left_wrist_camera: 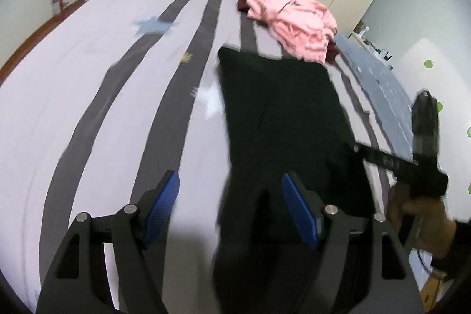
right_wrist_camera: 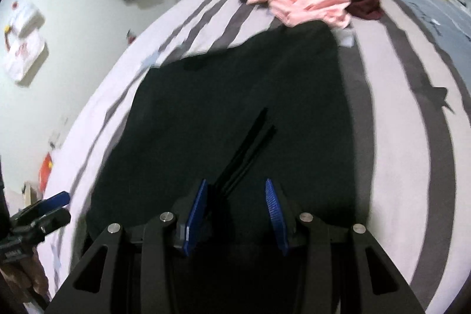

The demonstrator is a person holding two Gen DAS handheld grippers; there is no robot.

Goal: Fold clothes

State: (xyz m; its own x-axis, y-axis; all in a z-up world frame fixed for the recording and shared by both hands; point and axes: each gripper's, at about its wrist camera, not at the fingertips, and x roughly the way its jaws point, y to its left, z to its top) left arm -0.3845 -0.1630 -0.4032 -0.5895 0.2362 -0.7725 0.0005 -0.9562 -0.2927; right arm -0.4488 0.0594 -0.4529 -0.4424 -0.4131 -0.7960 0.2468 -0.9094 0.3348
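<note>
Black garment (left_wrist_camera: 279, 119) flat on striped bed (left_wrist_camera: 88, 84), stretching ahead of both claws. Left gripper (left_wrist_camera: 229, 208) spread, empty, over its near left edge. Right gripper (right_wrist_camera: 235, 213) spread, empty, above garment's near end. Pink clothes (left_wrist_camera: 294, 19) heaped beyond far edge.

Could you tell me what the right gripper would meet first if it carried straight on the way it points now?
Most likely the black garment spread on the bed, directly ahead of the open right gripper; depth is uncertain.

No lettering is sharp enough to be read anywhere.
</note>
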